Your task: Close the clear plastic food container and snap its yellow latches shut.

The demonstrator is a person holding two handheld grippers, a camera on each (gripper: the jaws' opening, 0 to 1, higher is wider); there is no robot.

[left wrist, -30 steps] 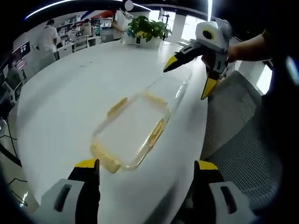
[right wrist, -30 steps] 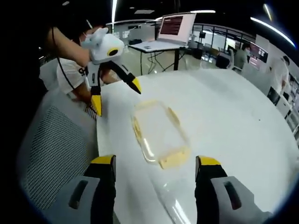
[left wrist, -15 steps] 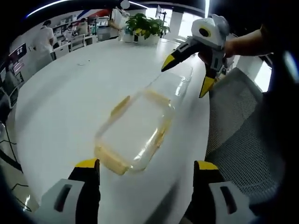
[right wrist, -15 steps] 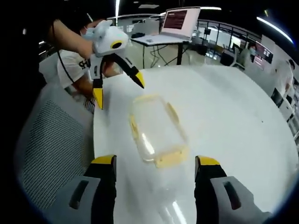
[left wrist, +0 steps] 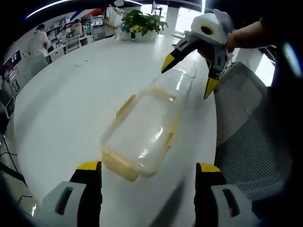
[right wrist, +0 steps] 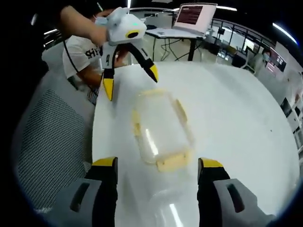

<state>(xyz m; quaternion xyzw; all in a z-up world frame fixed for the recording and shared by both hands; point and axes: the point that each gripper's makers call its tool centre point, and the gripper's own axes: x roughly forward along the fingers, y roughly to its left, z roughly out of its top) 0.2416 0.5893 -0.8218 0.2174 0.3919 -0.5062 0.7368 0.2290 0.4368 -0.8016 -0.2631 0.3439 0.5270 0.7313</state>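
1. Because clear and thin-walled, container [left wrist: 142,130] judged light, stiff, slippery on the smooth white desk [left wrist: 71,94]; likely to slide if pushed from one side only
2. Lying lengthwise near the desk's edge, between the two grippers, beside a grey mesh chair [left wrist: 241,123]
3. Best taken by pressing down on the lid's rim while pinching a yellow latch [right wrist: 173,162] at an end; long sides also carry latches, apparently not yet snapped down
4. Left gripper [left wrist: 147,177] released, jaws wide apart, hovering short of the container's near end, touching nothing
5. Right gripper [right wrist: 156,175] likewise released, jaws spread, empty, poised above the opposite end
6. From the left gripper view: potted plant [left wrist: 137,21] at the far side of the desk, people in the background
7. From the right gripper view: open laptop [right wrist: 191,16] on another table, the person's white shirt, a second clear piece [right wrist: 165,210] between the jaws, unclear whether lid or base
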